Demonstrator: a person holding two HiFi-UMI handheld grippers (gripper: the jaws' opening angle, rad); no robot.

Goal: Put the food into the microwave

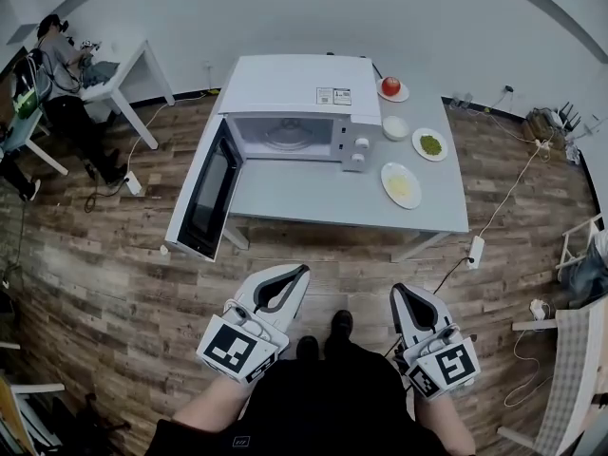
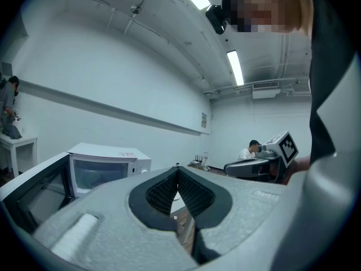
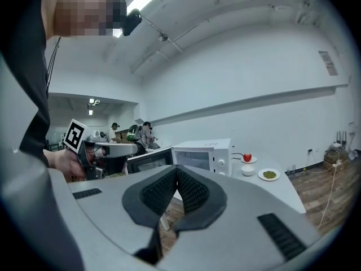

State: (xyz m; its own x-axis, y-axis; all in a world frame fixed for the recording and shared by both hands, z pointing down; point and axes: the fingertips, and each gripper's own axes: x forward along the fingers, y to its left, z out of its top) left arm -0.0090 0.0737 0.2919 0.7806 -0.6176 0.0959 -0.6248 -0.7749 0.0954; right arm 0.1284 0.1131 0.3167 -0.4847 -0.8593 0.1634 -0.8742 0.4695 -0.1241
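Food sits near the right edge of the grey tabletop (image 1: 313,198): a red fruit (image 1: 390,85) toward the far corner, then a green serving (image 1: 430,144) and a yellow serving (image 1: 401,184), each on its own plate, with a white bowl (image 1: 395,127) among them. To their left, at the far edge, stands the microwave (image 1: 294,88), its door (image 1: 211,193) swung wide past the left edge. The left gripper (image 1: 302,274) and right gripper (image 1: 399,293) are held low over the wood floor (image 1: 114,255), well apart from the table, each with jaws closed tip to tip on nothing.
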